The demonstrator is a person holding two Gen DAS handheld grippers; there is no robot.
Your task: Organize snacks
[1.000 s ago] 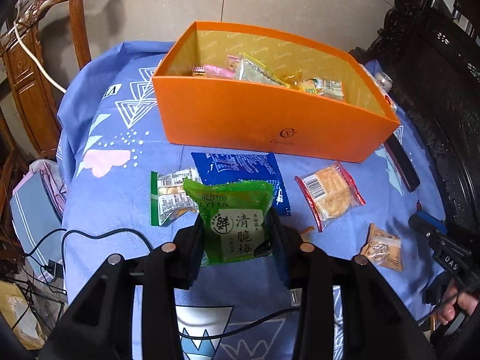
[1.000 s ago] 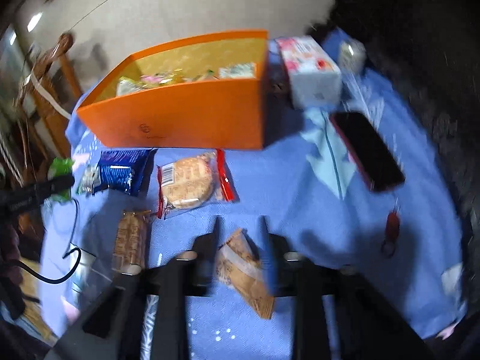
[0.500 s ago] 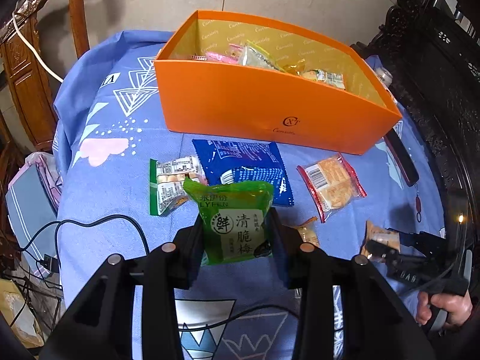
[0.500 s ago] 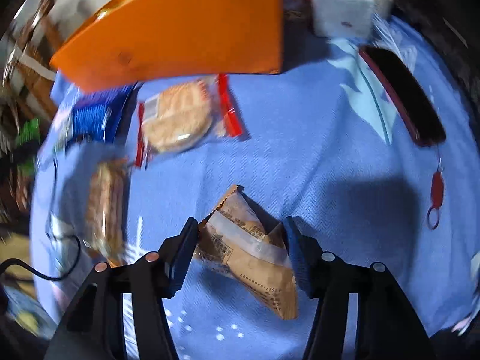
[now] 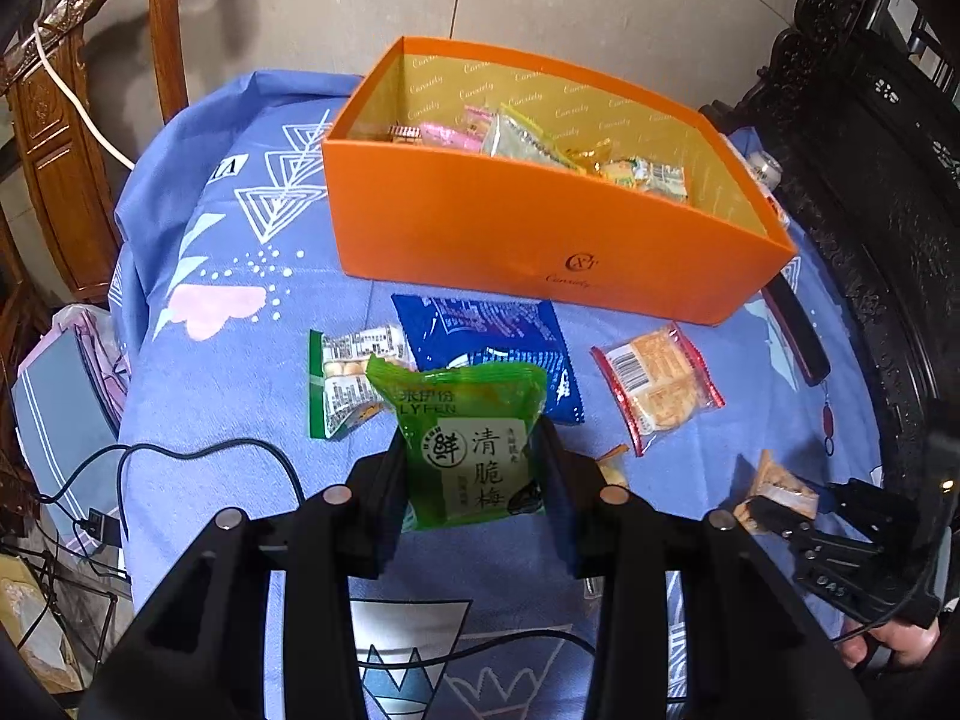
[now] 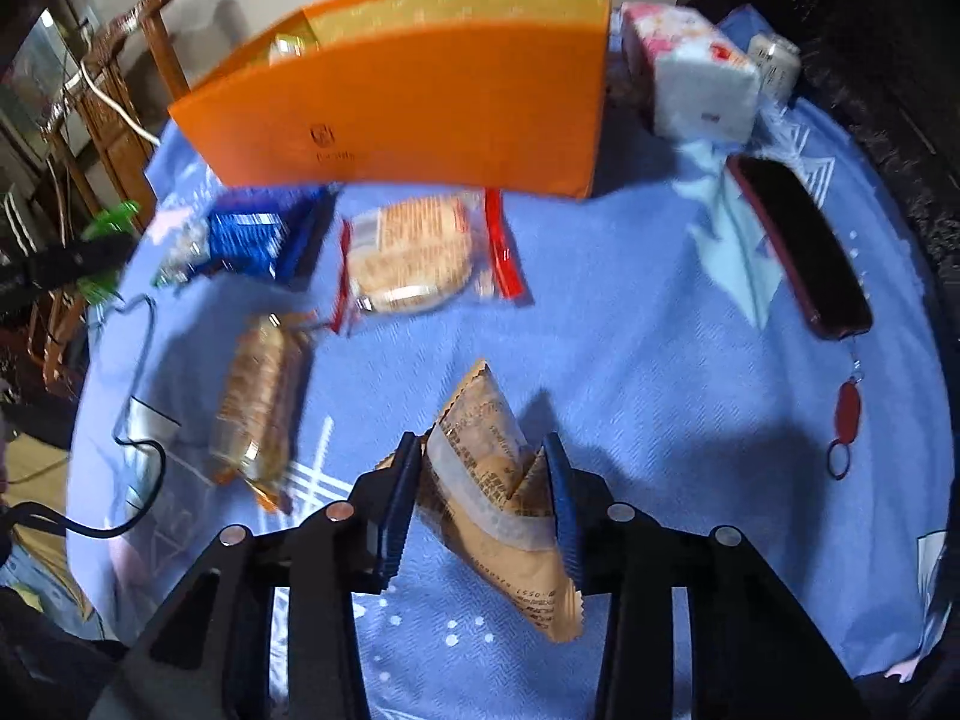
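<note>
My left gripper (image 5: 474, 450) is shut on a green plum snack bag (image 5: 468, 438) and holds it above the blue cloth, in front of the orange box (image 5: 540, 228), which holds several snacks. My right gripper (image 6: 483, 468) is shut on a brown snack packet (image 6: 498, 492), just above the cloth; it also shows in the left wrist view (image 5: 780, 489). On the cloth lie a blue bag (image 5: 486, 336), a green-edged packet (image 5: 342, 372), a red-edged cracker packet (image 5: 657, 387) and a brown biscuit pack (image 6: 258, 402).
A dark phone with a red key tag (image 6: 798, 246) lies on the right of the cloth. A tissue pack (image 6: 690, 72) and a can (image 6: 774, 60) stand beside the box. Black cables (image 5: 198, 456) trail over the left edge. Wooden chairs flank the table.
The right gripper closed on the brown packet and lifted it off the cloth. The left gripper carried the green bag a little nearer the orange box.
</note>
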